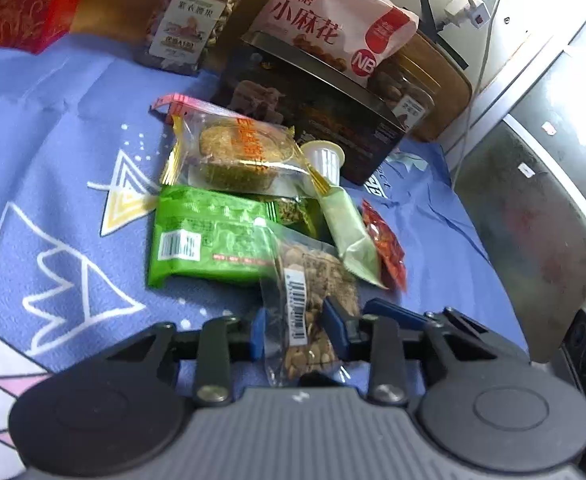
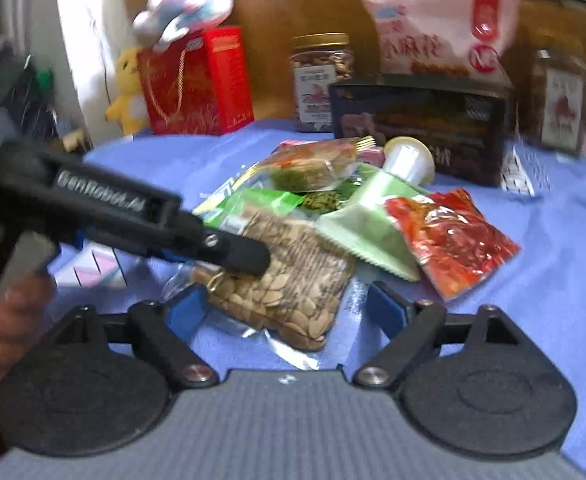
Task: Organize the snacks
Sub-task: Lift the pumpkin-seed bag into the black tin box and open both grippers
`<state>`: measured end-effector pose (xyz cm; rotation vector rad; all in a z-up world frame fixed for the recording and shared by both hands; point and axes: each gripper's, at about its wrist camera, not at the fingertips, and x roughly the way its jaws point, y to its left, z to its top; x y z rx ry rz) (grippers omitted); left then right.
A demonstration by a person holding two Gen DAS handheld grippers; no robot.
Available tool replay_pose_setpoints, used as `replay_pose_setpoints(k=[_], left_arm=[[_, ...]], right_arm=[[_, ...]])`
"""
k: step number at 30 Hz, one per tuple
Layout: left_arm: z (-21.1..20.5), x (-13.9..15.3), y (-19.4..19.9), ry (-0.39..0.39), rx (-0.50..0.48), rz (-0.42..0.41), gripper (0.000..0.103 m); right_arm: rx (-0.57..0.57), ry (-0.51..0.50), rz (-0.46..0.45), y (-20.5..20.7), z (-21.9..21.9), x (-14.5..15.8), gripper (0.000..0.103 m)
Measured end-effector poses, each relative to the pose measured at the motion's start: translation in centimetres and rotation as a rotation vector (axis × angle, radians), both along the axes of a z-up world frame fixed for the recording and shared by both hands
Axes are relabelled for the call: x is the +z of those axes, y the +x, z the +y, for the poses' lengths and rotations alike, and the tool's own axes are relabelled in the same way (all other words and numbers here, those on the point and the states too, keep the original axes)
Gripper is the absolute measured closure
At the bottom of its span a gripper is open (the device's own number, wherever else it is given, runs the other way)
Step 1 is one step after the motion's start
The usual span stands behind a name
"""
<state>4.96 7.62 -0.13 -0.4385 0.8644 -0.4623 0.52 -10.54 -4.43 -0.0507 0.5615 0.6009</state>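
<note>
A clear bag of seeds (image 1: 313,304) lies at the near end of a snack pile on the blue cloth. My left gripper (image 1: 299,332) is shut on this bag, its blue pads pressing both sides. In the right wrist view the same seed bag (image 2: 285,280) lies between the wide-apart fingers of my open right gripper (image 2: 289,312), with the left gripper's black body (image 2: 133,220) reaching onto it from the left. The pile also holds a green packet (image 1: 209,240), a clear-wrapped cake (image 1: 241,152), a pale green sachet (image 1: 353,236), a red packet (image 1: 385,244) and a small white cup (image 1: 325,160).
Behind the pile stand a dark box (image 1: 317,116) with a pink snack bag (image 1: 333,20) on top, a nut jar (image 1: 191,20) to its left and another jar (image 2: 561,96) to its right. A red gift bag (image 2: 197,80) with plush toys stands far left. The cloth's right edge (image 1: 473,232) drops off.
</note>
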Motion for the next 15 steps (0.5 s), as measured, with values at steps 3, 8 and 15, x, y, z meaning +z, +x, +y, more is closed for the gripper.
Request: replay_pose_setpoints(k=[3, 8, 15], left_arm=[[1.0, -0.1, -0.4, -0.040, -0.002, 0.017, 0.079], [2.4, 0.9, -1.7, -0.048, 0.001, -0.022, 0.086], [4.2, 2.2, -4.1, -0.024, 0.017, -0.132, 0.088]], right_arm=[[0.027, 0.010, 0.003, -0.2, 0.1, 0.1, 0.015], [0.161, 0.011, -0.082, -2.5, 1.4, 1.2, 0.063], [0.183, 0.021, -0.197, -3.2, 0.4, 2.1, 0.014]])
